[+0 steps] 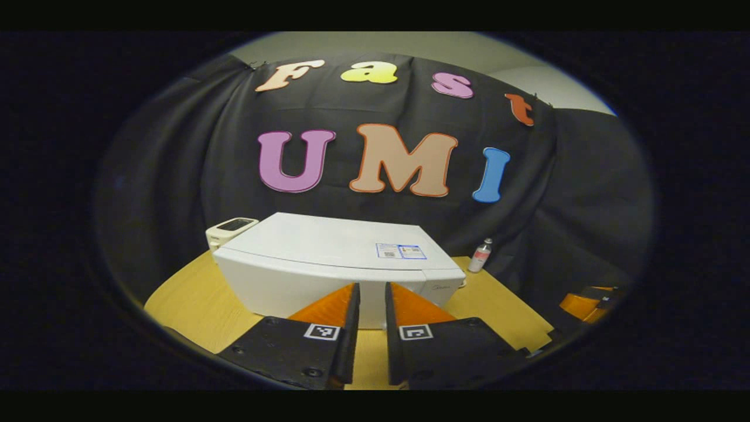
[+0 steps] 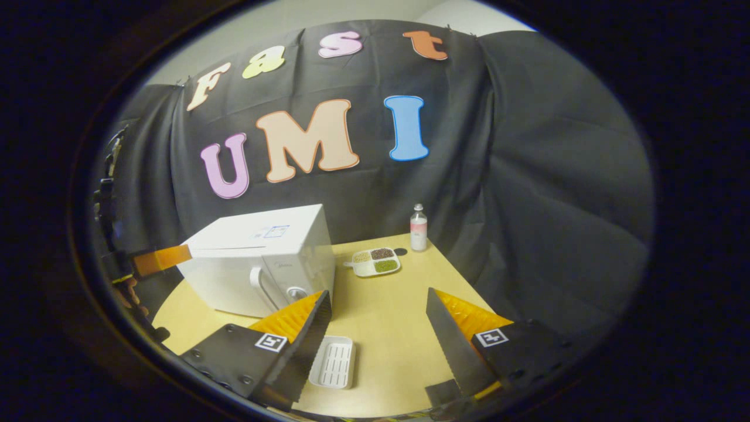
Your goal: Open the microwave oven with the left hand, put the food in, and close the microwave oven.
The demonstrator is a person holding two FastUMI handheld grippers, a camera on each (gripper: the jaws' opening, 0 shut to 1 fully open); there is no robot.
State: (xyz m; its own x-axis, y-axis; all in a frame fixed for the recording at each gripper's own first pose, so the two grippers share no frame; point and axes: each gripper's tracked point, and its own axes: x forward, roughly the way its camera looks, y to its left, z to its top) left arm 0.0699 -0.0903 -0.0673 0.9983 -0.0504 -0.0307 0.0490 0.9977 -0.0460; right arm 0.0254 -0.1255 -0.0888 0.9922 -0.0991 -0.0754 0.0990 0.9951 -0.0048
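Microwave oven (image 1: pixel 337 264) is sitting at the centre of the left gripper view, on the counter (image 1: pixel 193 299), its white top facing the camera and its lower front edge passing just behind the left gripper (image 1: pixel 371 302). The jaws are standing nearly together, with a narrow slit between them and nothing clamped. They are pointing straight at the oven's body, and the door handle is not readable from this angle. A small bottle (image 1: pixel 480 255) is standing at the right rear of the counter, and a pale device (image 1: pixel 230 229) is peeking out behind the oven's left corner.

In the right gripper view the oven is lying at centre left, door shut, its curved handle (image 2: pixel 262 287) on the face nearest the camera, running top to bottom. The right gripper (image 2: pixel 378 319) is hanging with jaws wide apart and empty, above a white ribbed tray (image 2: pixel 334 361) at bottom centre. The food tray (image 2: pixel 375 261) is resting beyond, right of the oven and near the bottle. The left gripper is showing at the left edge, beside the oven's far side, so it is judged the nearer one to the door, which probably needs a reach around to the handle.
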